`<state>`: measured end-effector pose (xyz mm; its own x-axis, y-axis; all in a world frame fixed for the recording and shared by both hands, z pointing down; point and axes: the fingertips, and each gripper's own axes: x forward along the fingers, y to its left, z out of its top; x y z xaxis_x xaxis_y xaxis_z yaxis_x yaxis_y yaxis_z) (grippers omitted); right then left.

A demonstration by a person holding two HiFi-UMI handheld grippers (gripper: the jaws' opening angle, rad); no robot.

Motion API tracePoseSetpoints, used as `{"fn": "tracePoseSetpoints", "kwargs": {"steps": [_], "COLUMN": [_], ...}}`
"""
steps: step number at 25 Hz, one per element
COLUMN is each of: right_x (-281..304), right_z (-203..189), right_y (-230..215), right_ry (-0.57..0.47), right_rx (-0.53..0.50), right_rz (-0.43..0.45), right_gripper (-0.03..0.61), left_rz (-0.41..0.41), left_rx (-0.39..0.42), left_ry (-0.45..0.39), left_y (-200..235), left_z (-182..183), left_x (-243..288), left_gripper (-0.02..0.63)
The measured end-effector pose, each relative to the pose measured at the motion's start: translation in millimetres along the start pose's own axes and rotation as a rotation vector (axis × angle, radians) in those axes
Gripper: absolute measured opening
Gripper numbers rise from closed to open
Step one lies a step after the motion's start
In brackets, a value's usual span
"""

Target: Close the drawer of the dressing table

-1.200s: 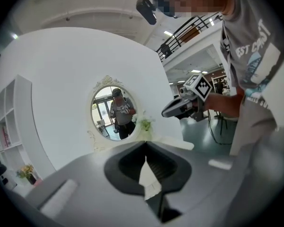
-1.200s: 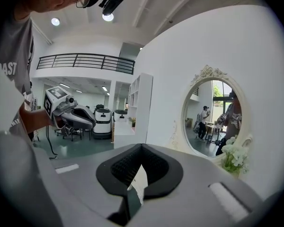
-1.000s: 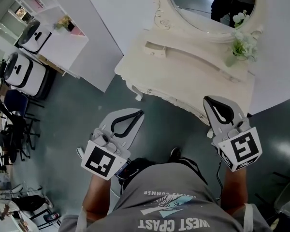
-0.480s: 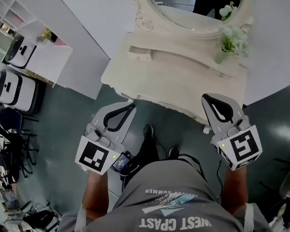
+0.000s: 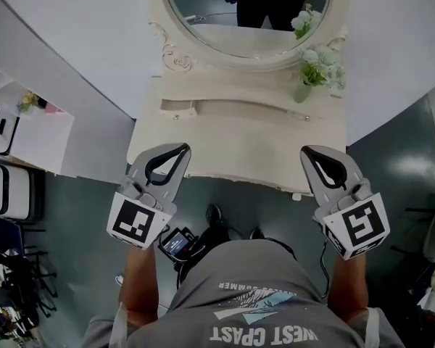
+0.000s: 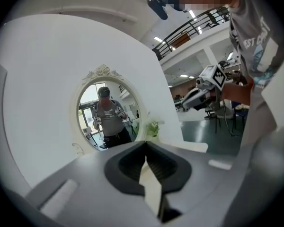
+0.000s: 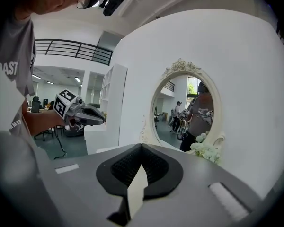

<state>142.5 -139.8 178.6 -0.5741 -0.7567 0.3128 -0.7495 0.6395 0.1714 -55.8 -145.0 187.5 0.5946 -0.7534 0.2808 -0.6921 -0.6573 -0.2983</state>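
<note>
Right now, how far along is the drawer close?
Done: nothing confirmed; from above only the dressing table top shows, no drawer visibly sticking out. In hand: left gripper and right gripper are shut and empty, held near its front edge. Left: push the drawer in, if it is open.

Dressing table (image 5: 239, 143) mirror (image 5: 246, 20) cropped above

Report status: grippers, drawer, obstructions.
Left gripper, right gripper: jaws shut, empty, at dressing table front. No drawer seen protruding. Flower vase on top, clear of path.
</note>
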Motion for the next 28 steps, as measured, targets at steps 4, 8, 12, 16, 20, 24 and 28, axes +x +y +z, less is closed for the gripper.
{"fn": "tracePoseSetpoints", "kwargs": {"steps": [4,8,12,16,20,24,28], "right_x": [18,36,53,75,99,123,143], "right_z": [4,5,4,2,-3,-10,-20], "right_y": [-4,-9,-15,-19,-19,-19,-16], "right_ry": [0.029,0.056,0.087,0.119,0.145,0.165,0.189], "right_rx": [0.015,0.033,0.048,0.06,0.071,0.077,0.08], "right_rz": [-0.034,-0.063,-0.085,-0.096,-0.09,-0.075,-0.055], "right_gripper": [0.002,0.002,0.002,0.002,0.002,0.002,0.002], "left_rz": [-0.04,-0.066,-0.087,-0.095,-0.096,-0.087,-0.076], "left_rx": [0.0,-0.003,-0.003,0.015,0.003,-0.009,-0.021], "left_ry": [-0.003,0.01,0.025,0.034,0.061,0.089,0.116], "left_y": [27,52,74,97,118,135,148], "left_z": [-10,-24,-38,-57,-82,-108,-132], "left_x": [22,43,63,82,96,107,117], "left_gripper": [0.003,0.003,0.003,0.003,0.003,0.003,0.003]}}
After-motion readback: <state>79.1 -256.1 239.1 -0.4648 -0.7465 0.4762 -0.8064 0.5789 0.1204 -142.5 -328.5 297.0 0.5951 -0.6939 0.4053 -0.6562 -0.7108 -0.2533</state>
